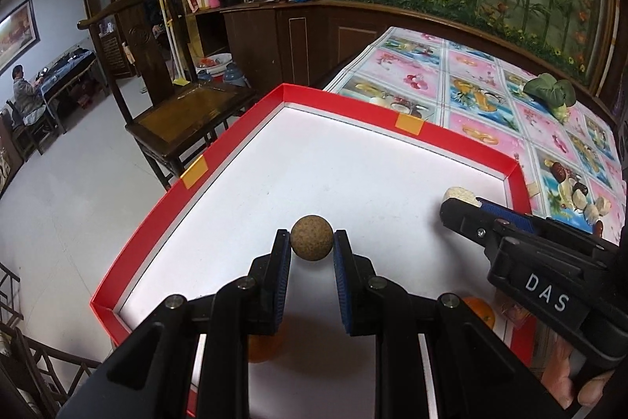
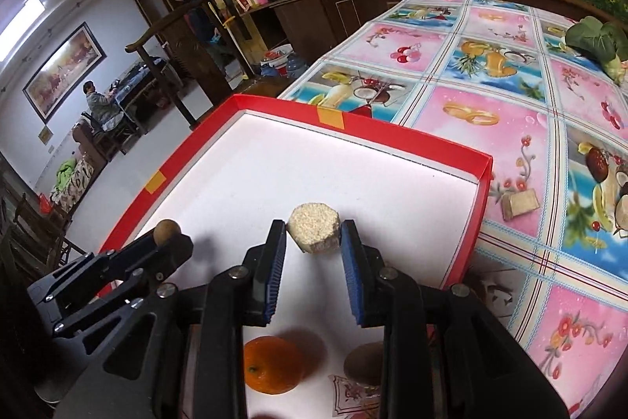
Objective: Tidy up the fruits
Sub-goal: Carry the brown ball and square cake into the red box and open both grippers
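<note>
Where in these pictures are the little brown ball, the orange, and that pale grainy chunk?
brown ball (image 1: 312,237), left wrist view, middle of its front.
orange (image 2: 271,364), right wrist view, centre of its top.
pale grainy chunk (image 2: 314,227), right wrist view, middle of its top face.

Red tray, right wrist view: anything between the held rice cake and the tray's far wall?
Nothing. In the right wrist view only bare white tray floor lies between the rice cake and the red tray far wall.

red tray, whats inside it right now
Inside the red tray: an orange and a brown kiwi-like fruit, partly hidden by the right gripper, which holds a pale grainy block. The left gripper holds a brown ball over it.
</note>
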### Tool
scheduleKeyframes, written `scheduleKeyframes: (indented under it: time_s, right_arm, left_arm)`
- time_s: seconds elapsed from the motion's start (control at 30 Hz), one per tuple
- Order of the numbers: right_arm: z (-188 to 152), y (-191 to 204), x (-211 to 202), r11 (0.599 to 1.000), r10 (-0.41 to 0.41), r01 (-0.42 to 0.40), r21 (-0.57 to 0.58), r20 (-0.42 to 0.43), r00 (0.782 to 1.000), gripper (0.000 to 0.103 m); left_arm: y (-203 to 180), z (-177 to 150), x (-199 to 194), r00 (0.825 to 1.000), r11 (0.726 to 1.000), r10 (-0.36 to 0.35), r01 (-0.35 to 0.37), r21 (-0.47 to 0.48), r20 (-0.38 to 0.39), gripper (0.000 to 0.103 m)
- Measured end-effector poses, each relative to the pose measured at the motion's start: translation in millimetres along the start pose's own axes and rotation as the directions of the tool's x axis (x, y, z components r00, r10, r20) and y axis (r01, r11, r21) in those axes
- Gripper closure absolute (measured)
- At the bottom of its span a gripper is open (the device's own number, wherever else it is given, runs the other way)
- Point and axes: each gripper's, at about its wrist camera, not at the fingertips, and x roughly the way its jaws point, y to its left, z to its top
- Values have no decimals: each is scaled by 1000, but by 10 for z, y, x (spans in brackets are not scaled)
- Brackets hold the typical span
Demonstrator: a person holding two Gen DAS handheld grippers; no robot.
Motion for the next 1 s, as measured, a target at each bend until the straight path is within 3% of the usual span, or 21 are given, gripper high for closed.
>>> scheduleKeyframes:
  time_s: [0.6,0.8,1.0]
  right_arm:
    - [-32,32,89,997,-58,56,-58,-23,998,72]
    - [-48,72,105,994,-76,73,-86,-29,997,71]
    - [-45,73,113,992,-81,77,-98,-44,996,70]
  left_arm:
    - [-4,-36,84,998,1000,12,-13,-15,-60,82]
    - [-69,-50,70,998,1000,21,-21,11,-66,63]
    - [-77,-55,53,997,999,34,-33,9,-69,58]
